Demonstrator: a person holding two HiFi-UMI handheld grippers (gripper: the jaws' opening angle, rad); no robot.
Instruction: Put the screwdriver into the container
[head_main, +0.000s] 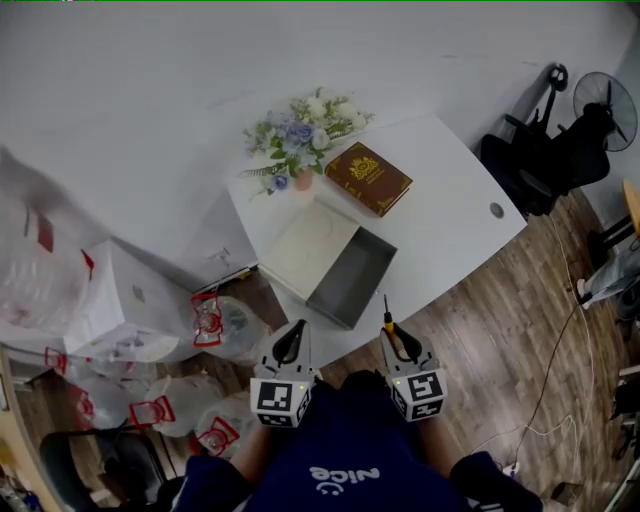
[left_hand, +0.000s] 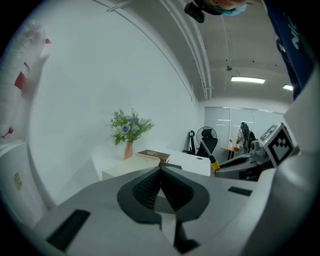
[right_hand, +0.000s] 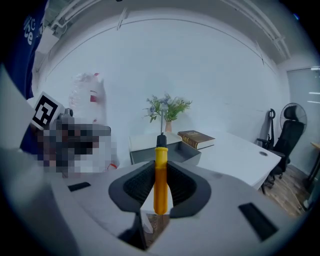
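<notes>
A screwdriver (right_hand: 160, 175) with a yellow handle and black collar stands upright between the pads of my right gripper (right_hand: 161, 186), which is shut on it; its thin shaft (head_main: 386, 305) points toward the table. The grey open container (head_main: 352, 276) lies at the near edge of the white table (head_main: 450, 220), with its cream lid (head_main: 306, 248) beside it on the left. The right gripper (head_main: 404, 345) hovers just short of the table edge, right of the container. My left gripper (head_main: 291, 343) is level with it, left of the container, jaws shut and empty (left_hand: 160, 187).
A brown book (head_main: 368, 177) and a vase of flowers (head_main: 300, 133) stand behind the container. Plastic bags (head_main: 140, 340) and a white box lie on the floor at left. A black office chair (head_main: 545, 155) and a fan (head_main: 603, 97) stand at right.
</notes>
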